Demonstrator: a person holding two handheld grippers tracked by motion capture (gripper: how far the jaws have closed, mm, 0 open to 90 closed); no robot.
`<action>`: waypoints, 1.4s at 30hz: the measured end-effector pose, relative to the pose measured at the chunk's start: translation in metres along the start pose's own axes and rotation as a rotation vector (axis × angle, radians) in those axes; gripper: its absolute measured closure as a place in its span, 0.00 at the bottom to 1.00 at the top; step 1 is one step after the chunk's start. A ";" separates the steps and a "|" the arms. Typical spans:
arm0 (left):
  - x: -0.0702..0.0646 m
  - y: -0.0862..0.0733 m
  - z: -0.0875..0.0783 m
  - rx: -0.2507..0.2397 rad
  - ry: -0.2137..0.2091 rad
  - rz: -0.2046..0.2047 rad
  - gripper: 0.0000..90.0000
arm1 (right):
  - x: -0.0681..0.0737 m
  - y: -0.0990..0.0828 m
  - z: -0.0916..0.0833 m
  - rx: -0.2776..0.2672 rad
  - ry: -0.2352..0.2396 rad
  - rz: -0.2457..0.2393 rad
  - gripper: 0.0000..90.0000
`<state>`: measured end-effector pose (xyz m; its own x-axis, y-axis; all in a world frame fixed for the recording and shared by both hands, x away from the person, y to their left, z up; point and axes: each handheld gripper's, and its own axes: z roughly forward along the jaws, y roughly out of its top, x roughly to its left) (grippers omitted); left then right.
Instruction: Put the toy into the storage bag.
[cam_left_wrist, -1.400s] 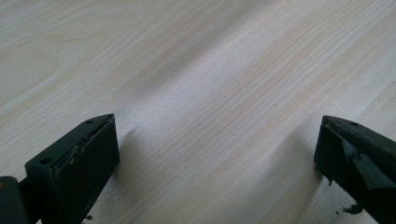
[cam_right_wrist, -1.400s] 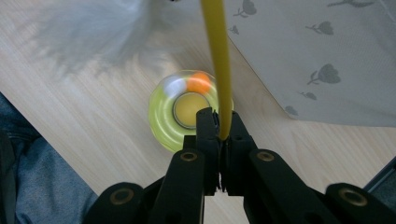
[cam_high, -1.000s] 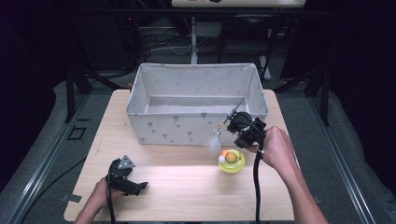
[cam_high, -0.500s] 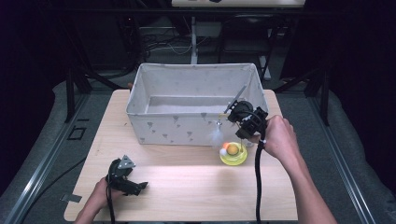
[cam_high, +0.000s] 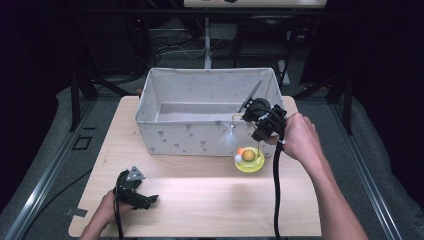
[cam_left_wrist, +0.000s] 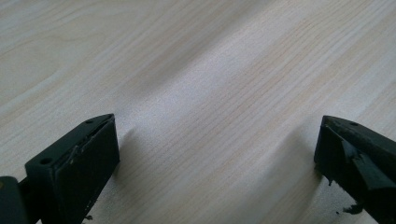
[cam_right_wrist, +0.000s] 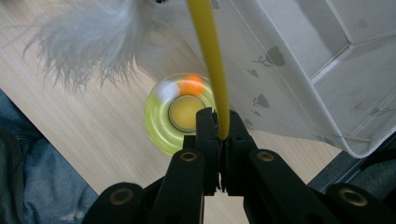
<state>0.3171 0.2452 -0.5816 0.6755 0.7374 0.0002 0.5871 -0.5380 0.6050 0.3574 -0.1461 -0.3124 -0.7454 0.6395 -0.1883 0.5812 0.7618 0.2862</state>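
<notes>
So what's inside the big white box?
The white box looks empty: its pale floor and inner walls show in the high view. The near wall hides the front strip of the floor, so something small there couldn't be seen.

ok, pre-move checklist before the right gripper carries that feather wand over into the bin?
1. Grip on wand: right gripper jaws shut on the yellow stick. Ok.
2. Feather clear of the table: it hangs in the air above the wood. Ok.
3. Feather over the bin: it hangs outside the front wall, so not ok yet.
4. Yellow dish with the small balls: sits on the table right below the gripper, apart from the stick. Ok.
5. Left gripper: open, resting low at the table's near left, far from the path. Ok.
6. Stick's far end past the rim: cannot tell.
</notes>
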 end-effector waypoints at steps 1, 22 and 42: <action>0.000 0.000 0.000 0.000 0.000 0.000 0.00 | 0.000 0.001 0.000 0.000 0.000 0.001 0.98; 0.001 0.000 -0.001 0.006 -0.008 0.004 0.00 | -0.012 0.024 -0.027 0.000 0.004 -0.009 0.98; 0.001 0.000 -0.001 0.006 -0.008 0.005 0.00 | -0.018 0.047 -0.059 -0.015 -0.021 -0.030 0.98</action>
<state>0.3175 0.2458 -0.5809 0.6820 0.7313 -0.0028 0.5862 -0.5444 0.6000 0.3792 -0.1280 -0.2398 -0.7552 0.6186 -0.2170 0.5537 0.7791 0.2939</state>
